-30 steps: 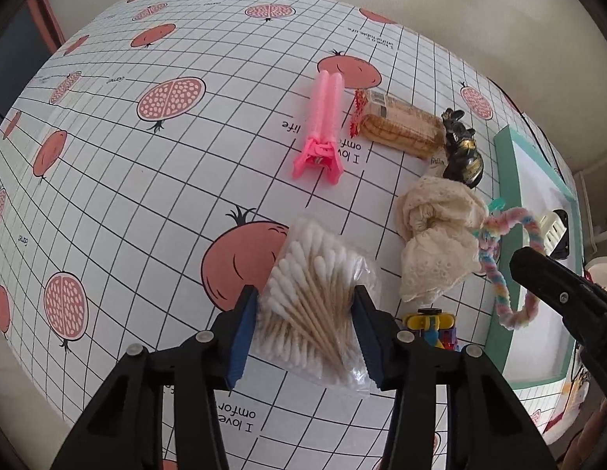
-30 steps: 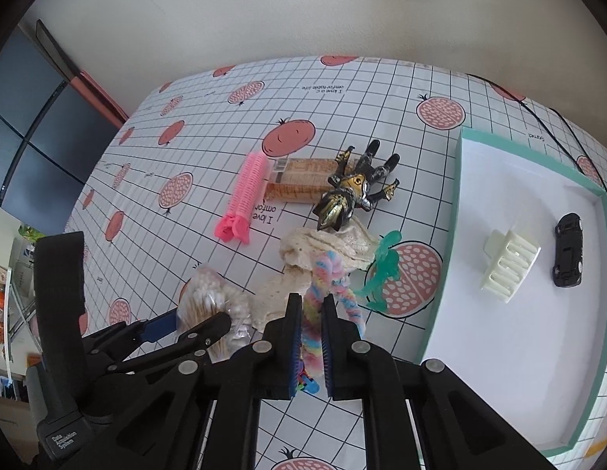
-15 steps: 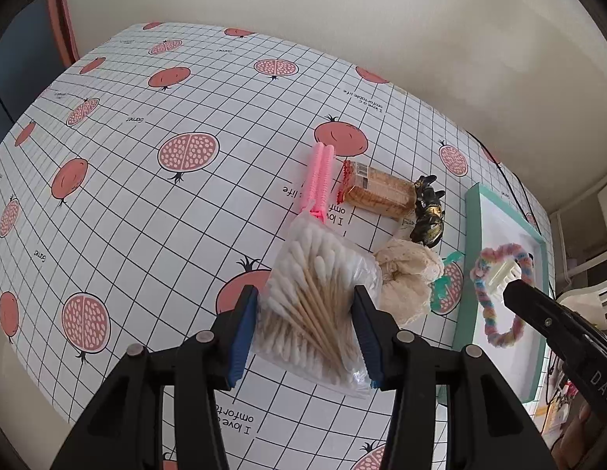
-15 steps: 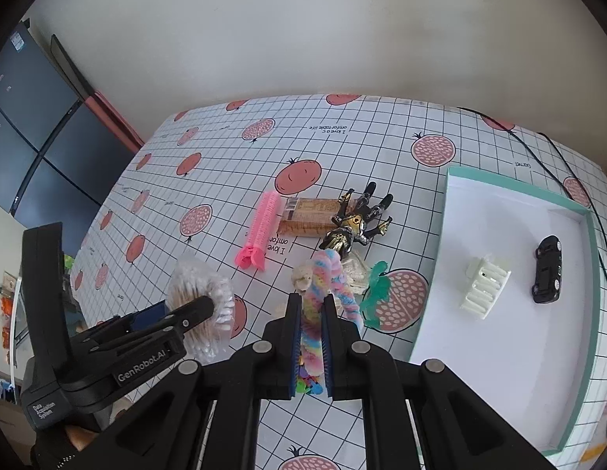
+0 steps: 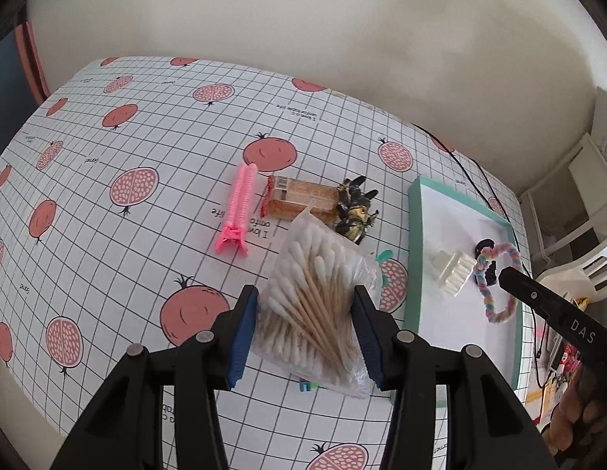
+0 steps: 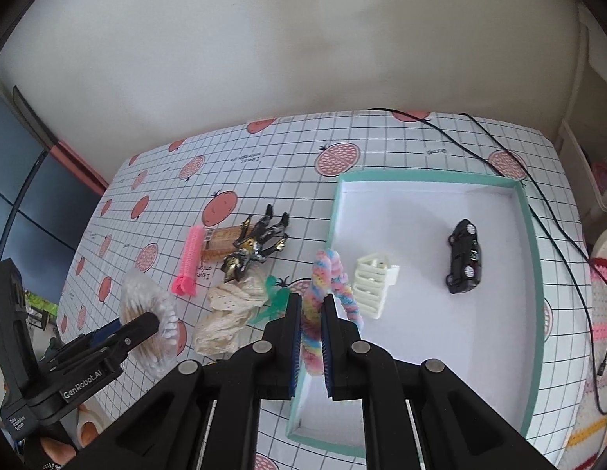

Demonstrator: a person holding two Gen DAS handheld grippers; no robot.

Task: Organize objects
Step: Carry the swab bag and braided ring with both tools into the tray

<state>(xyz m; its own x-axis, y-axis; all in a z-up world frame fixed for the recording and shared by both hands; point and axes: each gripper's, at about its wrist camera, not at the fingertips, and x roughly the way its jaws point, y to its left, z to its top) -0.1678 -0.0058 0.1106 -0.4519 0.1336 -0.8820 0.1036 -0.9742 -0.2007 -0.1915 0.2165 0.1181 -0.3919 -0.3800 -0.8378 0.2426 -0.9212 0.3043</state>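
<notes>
Both lifted higher; left gripper (image 5: 305, 329) clamps cotton-swab bag (image 5: 319, 297), right gripper (image 6: 311, 337) pastel fuzzy loop (image 6: 330, 274).

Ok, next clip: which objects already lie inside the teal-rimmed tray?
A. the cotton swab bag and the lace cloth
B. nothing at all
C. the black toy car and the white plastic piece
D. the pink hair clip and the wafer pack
C: the right wrist view shows the black toy car and the white plastic piece resting on the white floor of the tray.
</notes>
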